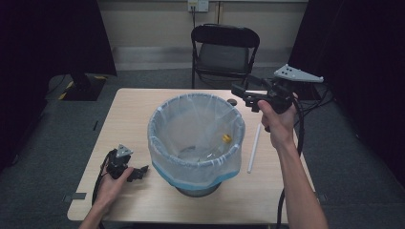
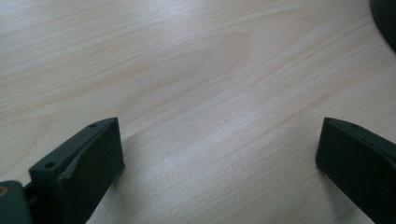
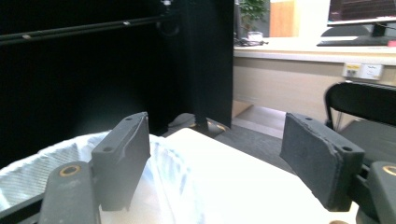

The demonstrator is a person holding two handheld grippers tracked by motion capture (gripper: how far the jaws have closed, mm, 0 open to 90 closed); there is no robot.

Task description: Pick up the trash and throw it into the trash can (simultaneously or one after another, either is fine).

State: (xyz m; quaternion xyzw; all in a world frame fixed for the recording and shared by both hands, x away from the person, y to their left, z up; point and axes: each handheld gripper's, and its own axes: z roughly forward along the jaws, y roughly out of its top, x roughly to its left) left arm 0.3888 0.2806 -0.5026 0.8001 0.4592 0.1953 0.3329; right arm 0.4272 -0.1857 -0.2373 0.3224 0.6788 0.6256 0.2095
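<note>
A bin lined with a clear plastic bag (image 1: 196,138) stands in the middle of the wooden table (image 1: 124,114); its rim (image 3: 56,158) shows low in the right gripper view. Inside lie a small yellow item (image 1: 226,138) and some clear pieces. A white stick (image 1: 253,148) lies on the table right of the bin. My right gripper (image 1: 237,90) is held in the air above the bin's far right rim, open and empty (image 3: 217,161). My left gripper (image 1: 142,172) rests low at the table's front left, open with bare wood between its fingers (image 2: 219,154).
A black folding chair (image 1: 224,50) stands behind the table. Dark curtains hang at both sides. A small dark round thing (image 1: 232,101) sits on the table just behind the bin. The bin's dark base (image 2: 385,18) edges into the left gripper view's top right corner.
</note>
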